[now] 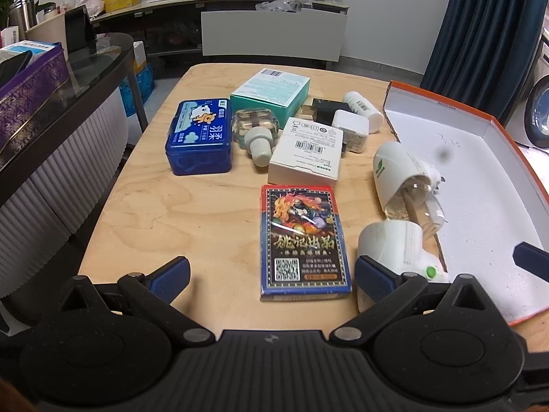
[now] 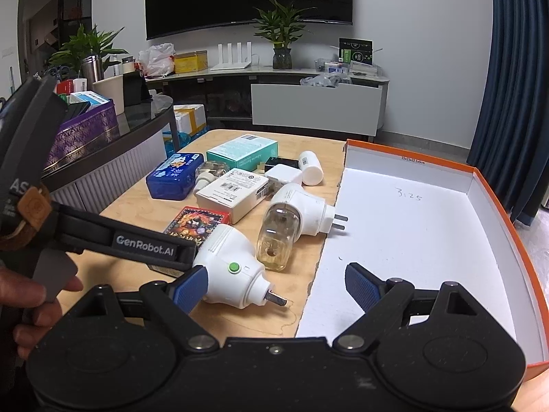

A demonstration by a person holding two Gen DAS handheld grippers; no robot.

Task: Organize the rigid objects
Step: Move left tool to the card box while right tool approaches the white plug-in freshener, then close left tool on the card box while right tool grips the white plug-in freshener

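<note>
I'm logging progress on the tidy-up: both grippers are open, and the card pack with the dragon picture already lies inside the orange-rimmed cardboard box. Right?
Not quite. Both the left gripper and the right gripper are open, but the card pack with the dragon picture still lies on the light wooden table, left of the orange-rimmed cardboard box. The left wrist view shows it.

The left gripper point(image 1: 272, 276) hangs low with its jaws spread wide and nothing between its blue pads point(image 1: 171, 276); the right gripper point(image 2: 274, 286) is likewise agape and empty; a hand point(image 2: 25, 300) grips the left tool's handle.
</note>
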